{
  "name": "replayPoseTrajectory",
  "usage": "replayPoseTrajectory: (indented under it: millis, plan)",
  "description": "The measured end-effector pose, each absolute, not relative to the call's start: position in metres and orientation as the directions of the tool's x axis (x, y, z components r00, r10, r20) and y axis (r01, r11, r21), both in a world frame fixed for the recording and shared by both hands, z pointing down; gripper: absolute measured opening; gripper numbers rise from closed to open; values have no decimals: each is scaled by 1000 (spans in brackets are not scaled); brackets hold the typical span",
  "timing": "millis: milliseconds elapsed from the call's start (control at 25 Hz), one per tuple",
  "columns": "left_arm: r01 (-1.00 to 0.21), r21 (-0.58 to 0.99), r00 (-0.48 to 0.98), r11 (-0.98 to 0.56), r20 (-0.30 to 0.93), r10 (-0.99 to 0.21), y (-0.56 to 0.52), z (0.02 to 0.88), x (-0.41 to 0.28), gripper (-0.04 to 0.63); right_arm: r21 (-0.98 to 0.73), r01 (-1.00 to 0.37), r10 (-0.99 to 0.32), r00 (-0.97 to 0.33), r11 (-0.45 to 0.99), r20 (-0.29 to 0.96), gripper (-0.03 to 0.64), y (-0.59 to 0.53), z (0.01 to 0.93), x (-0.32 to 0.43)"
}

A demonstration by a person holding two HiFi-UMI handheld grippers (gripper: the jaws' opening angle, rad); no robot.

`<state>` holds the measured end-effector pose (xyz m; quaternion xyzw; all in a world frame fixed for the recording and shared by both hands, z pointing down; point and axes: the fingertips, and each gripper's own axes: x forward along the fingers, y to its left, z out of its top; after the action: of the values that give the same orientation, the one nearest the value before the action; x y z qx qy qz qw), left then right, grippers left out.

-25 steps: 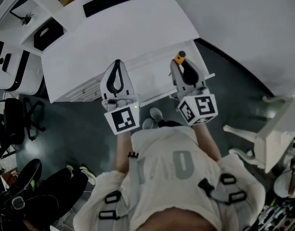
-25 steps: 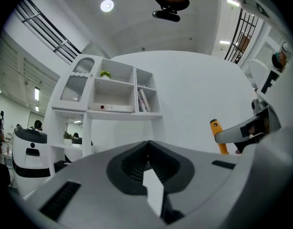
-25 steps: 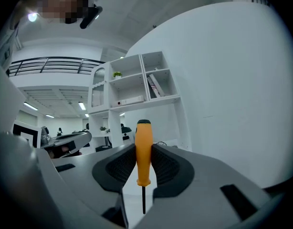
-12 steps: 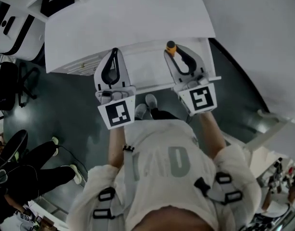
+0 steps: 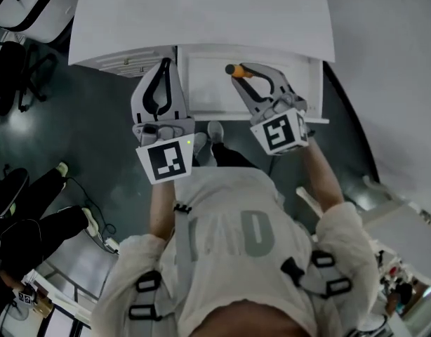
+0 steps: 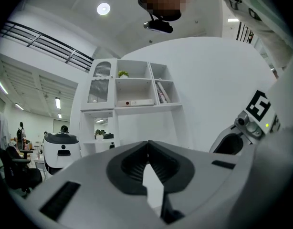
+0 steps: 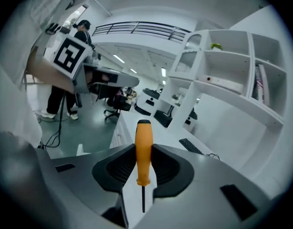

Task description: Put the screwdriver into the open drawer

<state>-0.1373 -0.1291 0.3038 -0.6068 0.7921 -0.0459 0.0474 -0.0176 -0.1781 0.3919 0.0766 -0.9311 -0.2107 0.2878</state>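
Observation:
In the head view my right gripper (image 5: 245,74) is shut on the screwdriver (image 5: 236,69). Its orange handle sticks out to the left over the open white drawer (image 5: 208,93). The right gripper view shows the orange handle (image 7: 143,137) upright between the pads, the thin dark shaft below it, and my right gripper (image 7: 144,152) tight on it. My left gripper (image 5: 164,64) hangs at the drawer's left edge, jaws together and nothing in them. In its own view the left gripper (image 6: 147,143) has its tips touching.
The white desk top (image 5: 201,12) lies above the drawer. A dark office chair (image 5: 8,83) stands far left. Another person's legs (image 5: 40,213) are at the lower left. White shelving (image 6: 132,89) stands ahead, and a keyboard (image 7: 194,147) lies on a desk.
Both grippers have come in over the drawer. The right one has rolled and dropped, so the screwdriver handle now points left across the drawer rather than away from me.

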Motion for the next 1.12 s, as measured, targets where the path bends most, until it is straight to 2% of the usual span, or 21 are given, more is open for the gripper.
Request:
replayPoseTrajectory:
  millis: [240,600,1120]
  plan:
    - [-947,-139,-295,289,24,-955,-117,324,-160,5,412,132,-169,-769,902,617,98,-167,467,-32]
    - [-936,-112,-342,334,67,-937,-92,349,-165,6,366,371,-79,-603,853,794,98,-158,570,-18]
    - [-915,-123,-399,383,151,-905,-62,383,-183,5,207,450,2,-421,869,907,98,-155,659,-20]
